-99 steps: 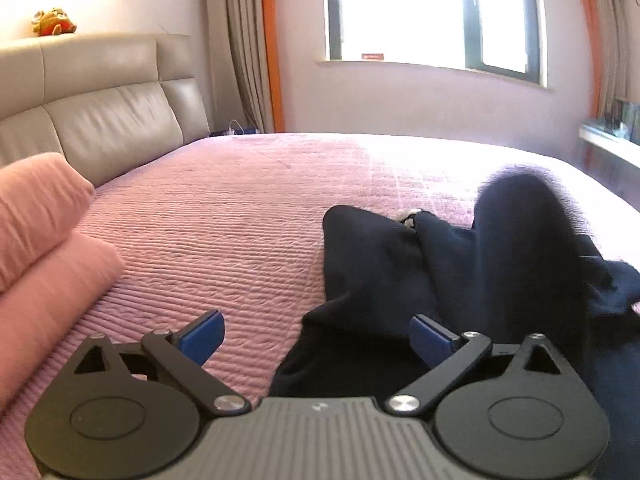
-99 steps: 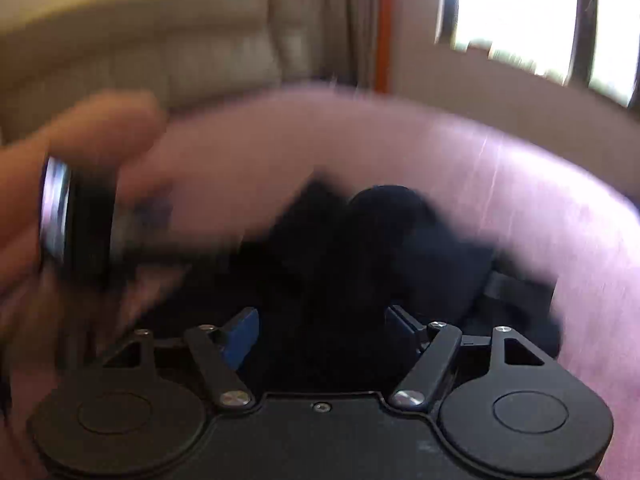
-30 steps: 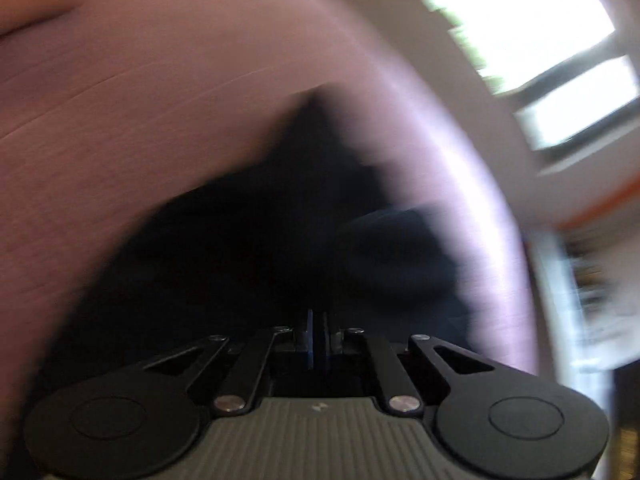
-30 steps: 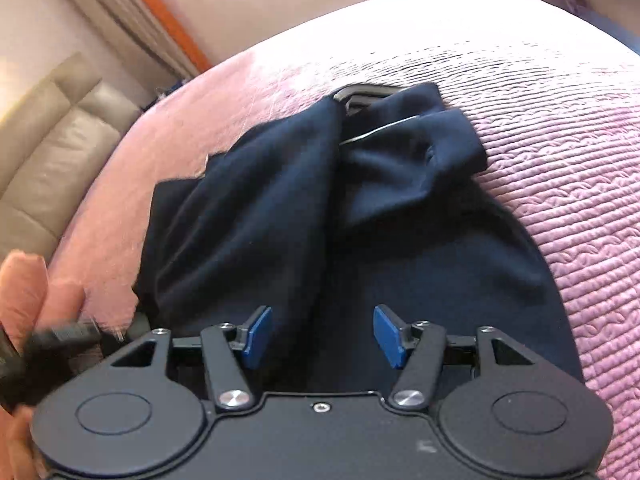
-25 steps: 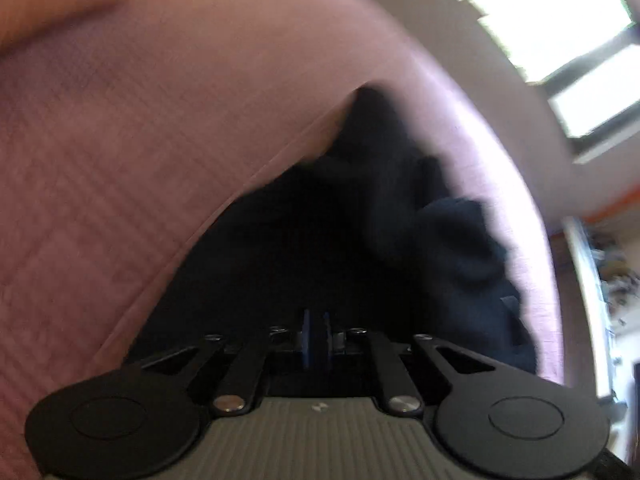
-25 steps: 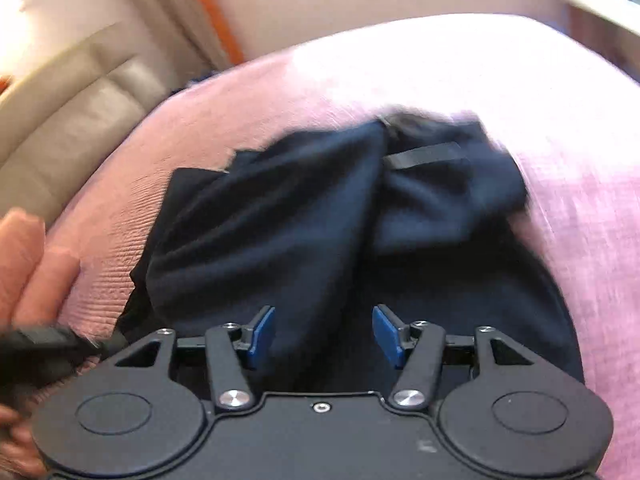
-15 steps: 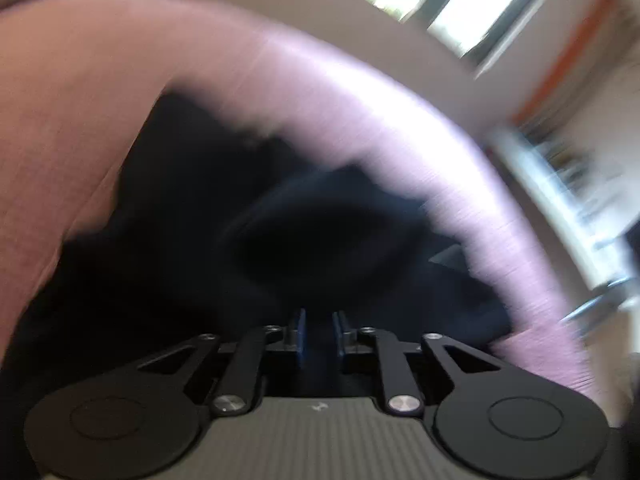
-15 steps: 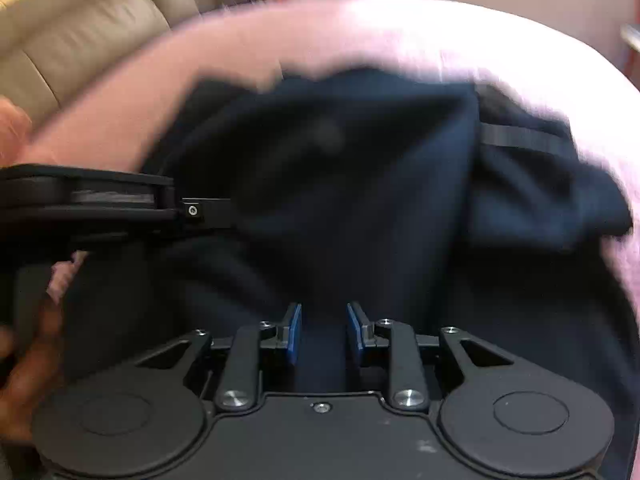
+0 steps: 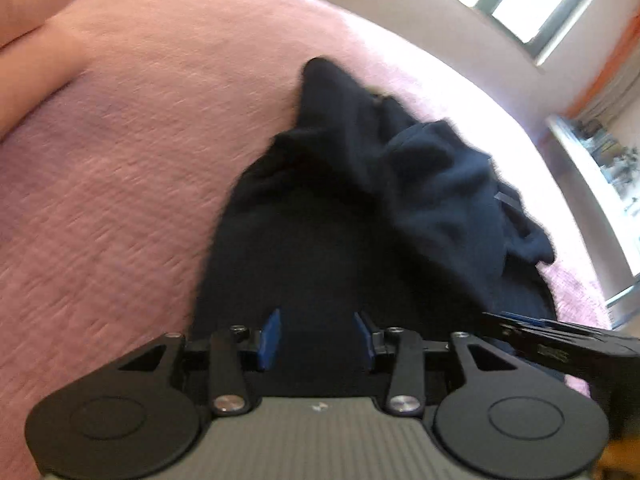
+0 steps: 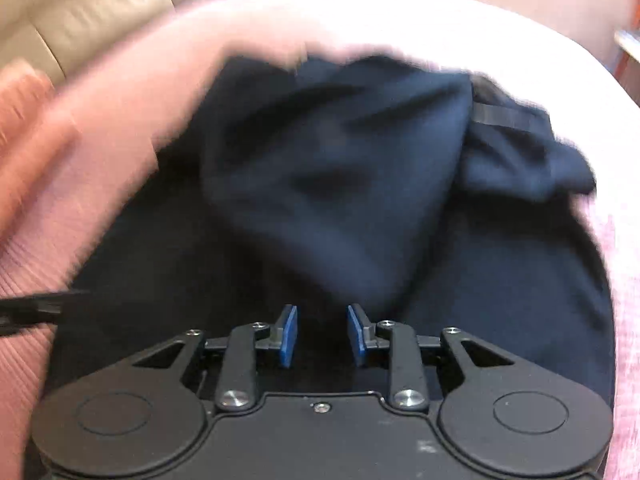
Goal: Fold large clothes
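A: Looking along the left tongs (image 9: pixel 316 338), one sees their blue pads apart with nothing between them; the dark navy garment (image 9: pixel 360 216) lies on the pink bedspread (image 9: pixel 120 160), running from the tongs at 6 o'clock up toward 12 o'clock, where a point of cloth ends.

B: The right tongs (image 10: pixel 317 336) are apart too, the gap a little narrower, and nothing is pinched; in that view the garment (image 10: pixel 332 184) fills the middle, with a folded-over layer heaped from 10 to 2 o'clock and a bunched part carrying a grey strip at 2 o'clock.

A: Both views are smeared, so the hem's exact line cannot be told; the right tongs' body shows at 4 o'clock in the left view, close beside the left pair.

B: The step in hand seems to be taking the near edge to spread or fold the piece; it would go best if each pair closed on a single thickness of the hem, well apart from the other, so the cloth draws flat.

A: The heaped layer at the far side probably needs smoothing first; thick fabric like this may drag the bedspread, so a lift before any pull looks wiser than a slide.
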`<state>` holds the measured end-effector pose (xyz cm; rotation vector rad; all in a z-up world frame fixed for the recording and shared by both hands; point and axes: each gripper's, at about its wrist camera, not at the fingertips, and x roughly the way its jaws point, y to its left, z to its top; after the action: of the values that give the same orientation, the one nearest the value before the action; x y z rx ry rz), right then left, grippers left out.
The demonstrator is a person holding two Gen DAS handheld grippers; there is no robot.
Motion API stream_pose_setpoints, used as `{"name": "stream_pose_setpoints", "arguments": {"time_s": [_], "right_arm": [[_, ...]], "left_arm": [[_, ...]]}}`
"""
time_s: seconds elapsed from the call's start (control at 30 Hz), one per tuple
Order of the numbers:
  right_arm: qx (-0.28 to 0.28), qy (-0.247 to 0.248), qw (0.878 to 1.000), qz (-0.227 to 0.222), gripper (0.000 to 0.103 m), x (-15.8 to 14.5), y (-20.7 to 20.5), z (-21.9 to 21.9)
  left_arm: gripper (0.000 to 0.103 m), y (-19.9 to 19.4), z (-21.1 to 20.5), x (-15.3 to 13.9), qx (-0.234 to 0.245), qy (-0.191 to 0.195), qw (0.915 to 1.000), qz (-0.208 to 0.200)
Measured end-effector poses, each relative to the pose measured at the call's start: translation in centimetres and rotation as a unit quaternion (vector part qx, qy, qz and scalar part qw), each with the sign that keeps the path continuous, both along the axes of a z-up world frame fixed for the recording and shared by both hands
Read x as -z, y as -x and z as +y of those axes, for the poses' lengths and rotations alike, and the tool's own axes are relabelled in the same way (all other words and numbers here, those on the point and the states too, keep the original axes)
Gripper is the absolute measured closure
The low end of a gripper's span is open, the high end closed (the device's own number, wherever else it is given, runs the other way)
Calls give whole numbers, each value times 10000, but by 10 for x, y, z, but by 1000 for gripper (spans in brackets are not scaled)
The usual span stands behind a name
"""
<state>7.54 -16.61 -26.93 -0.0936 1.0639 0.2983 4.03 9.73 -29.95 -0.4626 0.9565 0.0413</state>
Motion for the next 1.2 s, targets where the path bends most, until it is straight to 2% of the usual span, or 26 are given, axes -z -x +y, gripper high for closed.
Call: {"name": "stream_pose_setpoints", "arguments": {"time_s": [0.03,0.1,0.17,0.27,0.33,0.4,0.53,0.57,0.6,0.63,0.67,0.73,0.83,0.9,1.0,1.13,1.17,1.2], "right_arm": [[90,95,9996,234,70,10,8,-2],[172,-2,9997,187,70,11,38,-17],[41,259,9994,233,70,8,67,-25],[65,476,9976,494,70,11,109,-48],[165,596,9955,725,69,9,130,-65],[368,705,9918,998,69,10,145,-85],[1092,800,9843,1135,61,-13,162,-124],[1346,762,9820,1082,53,-20,163,-138],[1552,643,9802,1047,36,-26,165,-150],[1801,463,9772,1024,27,-29,165,-165],[2016,291,9736,1032,24,-30,165,-181],[2288,69,9672,1099,24,-27,166,-203],[2436,-79,9638,1081,24,-17,170,-226],[2486,-97,9622,1109,24,-9,173,-237],[2614,-373,9558,1297,24,6,178,-253],[2582,-643,9552,1299,23,18,186,-264],[2508,-656,9575,1264,28,19,188,-262],[2406,-707,9597,1271,39,21,185,-260]], "left_arm": [[60,12,4,-1,47,1,9999,146],[60,27,15,5,138,-105,9987,481],[60,44,25,7,144,-93,9975,686],[58,70,36,11,145,80,9960,875],[55,81,40,14,145,24,9957,912],[49,87,41,14,253,-64,9950,962],[47,95,45,14,538,-42,9915,1188],[45,98,47,13,561,27,9910,1213],[42,100,50,13,572,136,9906,1236],[40,103,53,14,584,287,9899,1256],[39,106,56,16,626,442,9888,1281],[37,105,57,26,789,879,9823,1455],[36,109,56,34,833,993,9808,1458],[35,111,59,37,718,1119,9810,1412],[35,117,70,41,449,1478,9782,1388],[34,123,86,51,162,2052,9684,1407],[33,126,90,54,109,2210,9655,1370],[30,130,94,58,54,2406,9614,1331]]}}
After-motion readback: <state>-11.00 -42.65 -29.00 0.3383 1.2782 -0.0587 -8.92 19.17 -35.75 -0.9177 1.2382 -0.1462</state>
